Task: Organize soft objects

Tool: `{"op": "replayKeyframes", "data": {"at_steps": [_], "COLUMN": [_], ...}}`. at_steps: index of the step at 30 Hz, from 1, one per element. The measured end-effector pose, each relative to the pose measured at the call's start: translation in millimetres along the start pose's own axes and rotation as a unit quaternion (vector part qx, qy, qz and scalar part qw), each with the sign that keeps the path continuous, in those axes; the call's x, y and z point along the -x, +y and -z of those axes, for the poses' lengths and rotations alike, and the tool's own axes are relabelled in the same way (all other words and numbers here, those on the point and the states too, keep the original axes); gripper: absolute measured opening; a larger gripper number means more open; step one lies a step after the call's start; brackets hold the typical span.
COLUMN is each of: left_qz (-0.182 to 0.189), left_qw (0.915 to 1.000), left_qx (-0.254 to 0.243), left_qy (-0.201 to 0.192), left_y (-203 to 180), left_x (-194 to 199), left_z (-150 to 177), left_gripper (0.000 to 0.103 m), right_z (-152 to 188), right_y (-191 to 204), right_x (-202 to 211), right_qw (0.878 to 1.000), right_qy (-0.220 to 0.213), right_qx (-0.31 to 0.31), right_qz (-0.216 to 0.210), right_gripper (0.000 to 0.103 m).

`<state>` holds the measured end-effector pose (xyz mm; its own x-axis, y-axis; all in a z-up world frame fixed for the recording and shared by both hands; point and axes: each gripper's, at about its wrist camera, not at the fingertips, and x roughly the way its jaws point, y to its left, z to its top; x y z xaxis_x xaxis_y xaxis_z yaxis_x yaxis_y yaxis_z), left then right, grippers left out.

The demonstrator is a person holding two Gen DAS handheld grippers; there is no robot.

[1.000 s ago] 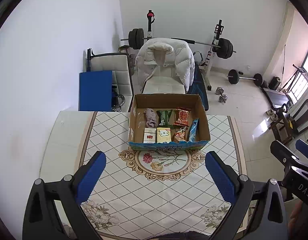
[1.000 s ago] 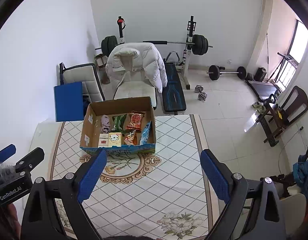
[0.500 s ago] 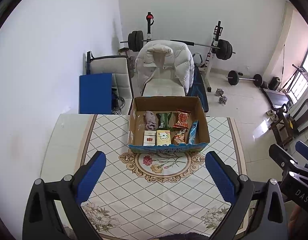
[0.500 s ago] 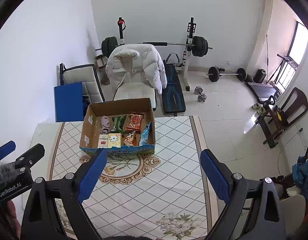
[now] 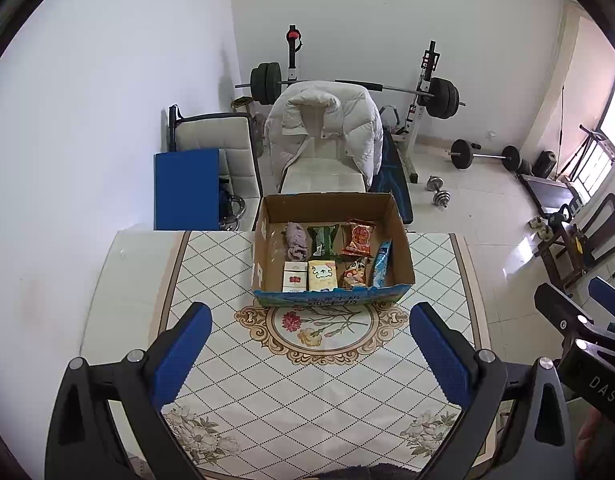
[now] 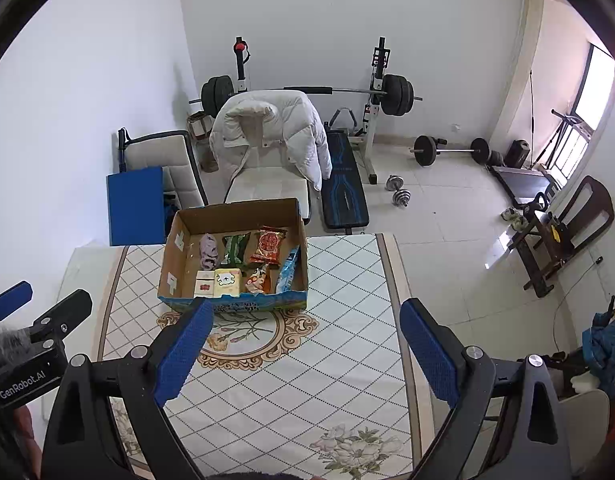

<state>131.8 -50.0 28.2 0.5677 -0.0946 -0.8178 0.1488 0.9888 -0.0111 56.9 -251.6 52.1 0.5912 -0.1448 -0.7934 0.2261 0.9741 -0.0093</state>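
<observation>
Left wrist view: the left gripper (image 5: 309,356) hung above the near edge of the table (image 5: 139,264), its blue-padded jaws spread wide with nothing between them. The right gripper (image 6: 301,354), seen from its own camera, was likewise spread and held nothing; it hovered beside the left one, nearer the table's right edge.

Beyond both pairs of jaws, past a round floral medallion (image 5: 323,330) printed on the cloth, stood an open cardboard box (image 5: 267,240) at the middle of the table's far edge. In the left view the box sat centred between the jaws; in the right view it sat left of centre, its front wall just behind the left finger.

Inside the box, the items lay in two rows. The back row held a rolled purple cloth (image 5: 296,241), a green packet (image 5: 322,240) and a red snack bag (image 5: 359,237). The front row held a white and red pack (image 5: 294,277), a pale yellow tissue pack (image 5: 322,275) and a small orange packet (image 5: 355,273). A blue packet (image 5: 381,263) leaned against the right wall. The box's left portion was bare. The tidy rows suggested deliberate arrangement, though the same scene would suit items waiting to be lifted out and sorted. The grippers' high, withdrawn stance, well apart from the box, gave a full view of its contents.
</observation>
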Motion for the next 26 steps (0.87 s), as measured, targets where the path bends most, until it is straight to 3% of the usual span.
{"op": "replayKeyframes", "data": {"at_steps": [26], "left_qz": [0.004], "left_qw": [1.0], "left_qx": [0.003], "left_qy": [-0.006], "left_y": [2.5], "left_x": [4.6], "left_z": [5.2], "left_gripper": [0.102], "right_z": [-4.0], "right_y": [-2.6], "right_x": [3.4], "right_qw": [1.0], "right_qy": [-0.006], "right_qx": [0.002], "right_qz": [0.0], "right_gripper": [0.096]}}
